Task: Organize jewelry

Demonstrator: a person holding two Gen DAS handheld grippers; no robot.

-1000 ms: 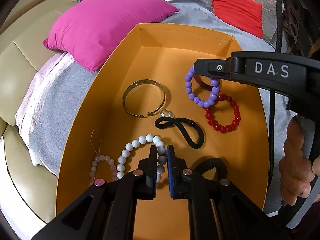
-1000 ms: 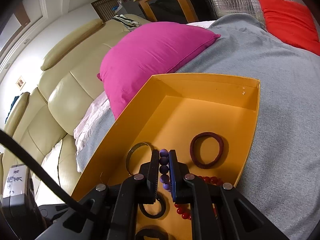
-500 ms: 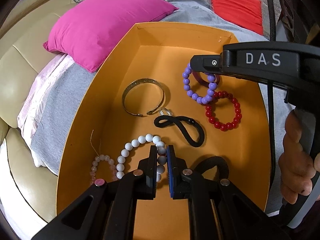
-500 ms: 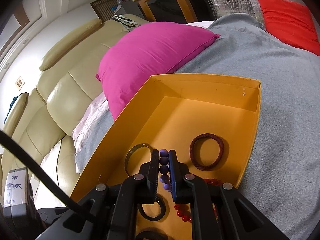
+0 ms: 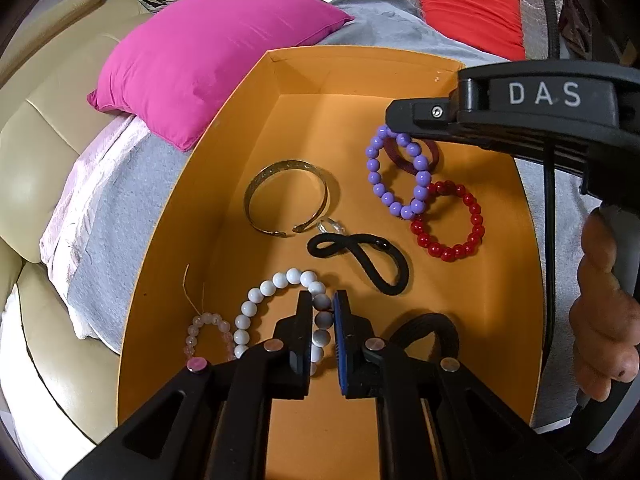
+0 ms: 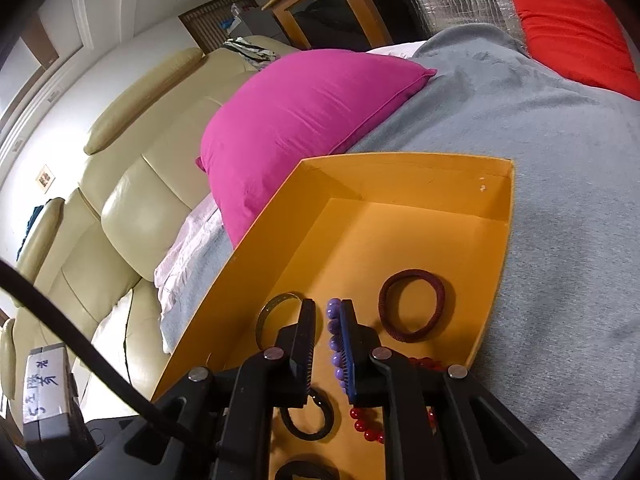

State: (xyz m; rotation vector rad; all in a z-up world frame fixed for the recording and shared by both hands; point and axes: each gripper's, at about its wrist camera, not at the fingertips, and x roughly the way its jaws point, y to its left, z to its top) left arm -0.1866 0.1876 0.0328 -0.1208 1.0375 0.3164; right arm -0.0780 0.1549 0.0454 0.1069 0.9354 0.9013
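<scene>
An orange box (image 5: 224, 184) lies on a grey blanket and holds the jewelry. My left gripper (image 5: 323, 312) is shut on a white bead bracelet (image 5: 260, 292) at the box's near left. My right gripper (image 6: 328, 322) has its jaws slightly parted; the purple bead bracelet (image 6: 334, 332) lies against the right finger and hangs from the tip in the left wrist view (image 5: 394, 176). A red bead bracelet (image 5: 448, 220), a gold cuff (image 5: 286, 198), a black hair tie (image 5: 360, 256), a maroon hair tie (image 6: 412, 306) and a pale pink bracelet (image 5: 208, 332) lie on the box floor.
A magenta pillow (image 5: 208, 52) lies just left of the box, on a cream leather sofa (image 6: 120, 208). A red cushion (image 5: 472, 12) sits far behind on the grey blanket (image 6: 560, 200). Another black band (image 5: 432, 328) lies at the box's near right. A hand (image 5: 600, 312) holds the right gripper's handle.
The right gripper's jaws have parted a little around the purple bracelet, which was pinched before. The left gripper stays shut on the white bracelet.
</scene>
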